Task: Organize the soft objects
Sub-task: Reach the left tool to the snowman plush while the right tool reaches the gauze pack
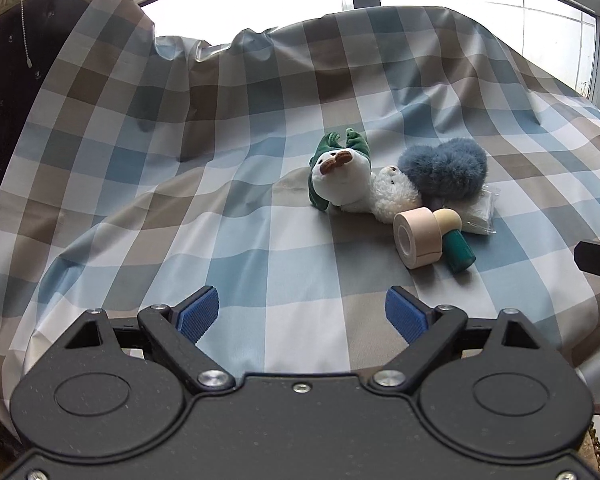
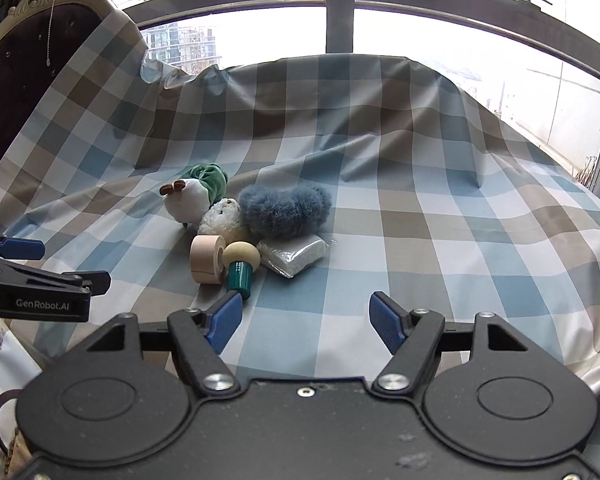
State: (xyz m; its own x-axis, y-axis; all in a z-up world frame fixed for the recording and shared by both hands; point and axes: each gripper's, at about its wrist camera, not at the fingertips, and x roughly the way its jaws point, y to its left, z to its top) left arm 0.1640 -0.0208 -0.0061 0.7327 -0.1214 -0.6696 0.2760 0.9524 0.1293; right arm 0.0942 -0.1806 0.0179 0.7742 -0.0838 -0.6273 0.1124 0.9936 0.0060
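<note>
A small pile lies on the checked cloth [image 1: 260, 240]. In it are a white and green plush toy [image 1: 340, 178] [image 2: 194, 196], a small fluffy white plush [image 1: 394, 194] [image 2: 224, 216], a blue furry ball [image 1: 444, 172] [image 2: 286, 210], a clear tissue pack [image 1: 480, 212] [image 2: 294, 256], a beige tape roll [image 1: 414, 238] [image 2: 207, 258] and a wooden mushroom peg with a teal stem [image 1: 458, 246] [image 2: 240, 268]. My left gripper [image 1: 302, 314] is open and empty, short of the pile. My right gripper [image 2: 306, 322] is open and empty, just in front of the peg.
The cloth [image 2: 420, 220] drapes over a sofa-like seat and rises at the back below a window [image 2: 340, 20]. A dark padded chair back with a carved frame [image 1: 8, 60] stands at the left. The left gripper also shows at the left of the right wrist view [image 2: 36, 276].
</note>
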